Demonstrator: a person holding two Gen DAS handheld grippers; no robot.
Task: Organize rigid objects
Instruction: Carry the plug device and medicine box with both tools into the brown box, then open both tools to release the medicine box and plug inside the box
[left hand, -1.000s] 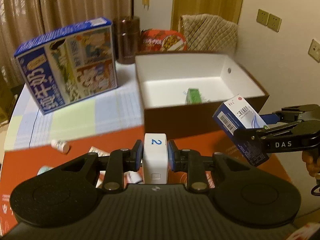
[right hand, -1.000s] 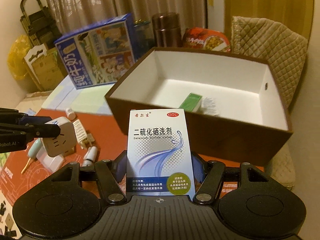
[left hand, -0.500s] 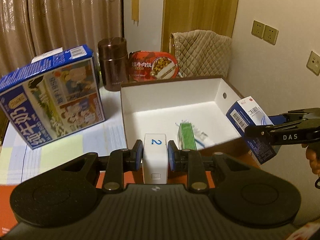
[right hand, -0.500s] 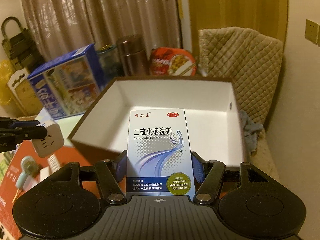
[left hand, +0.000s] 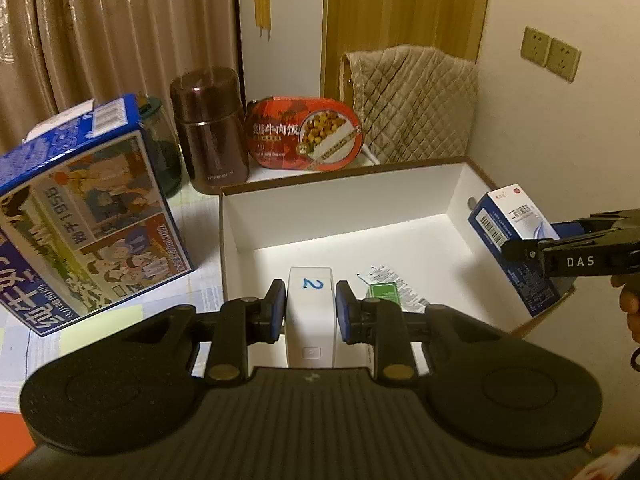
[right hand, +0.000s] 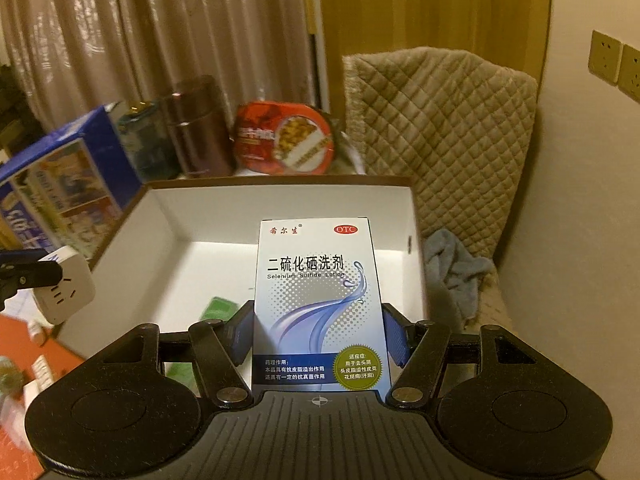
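Observation:
My left gripper (left hand: 311, 310) is shut on a white plug adapter (left hand: 311, 312) marked with a blue 2, held over the near-left part of the open brown box with white inside (left hand: 340, 220). My right gripper (right hand: 318, 330) is shut on a blue-and-white lotion carton (right hand: 318, 300), held over the box (right hand: 280, 204) near its right wall. In the left wrist view that carton (left hand: 508, 240) hangs at the box's right side in the right gripper (left hand: 532, 252). A green packet (left hand: 383, 292) lies on the box floor. The adapter (right hand: 66, 284) shows at the left of the right wrist view.
A large blue milk carton (left hand: 80, 216) stands left of the box. Behind it are a brown thermos (left hand: 210, 136), a red meal tub (left hand: 306, 134) and a quilted chair back (left hand: 412, 100). A grey cloth (right hand: 456, 272) lies right of the box. Small items lie on the orange mat (right hand: 24, 344).
Both grippers have moved forward with their loads, from short of the box's near wall to over its inside. Both grips are unchanged.

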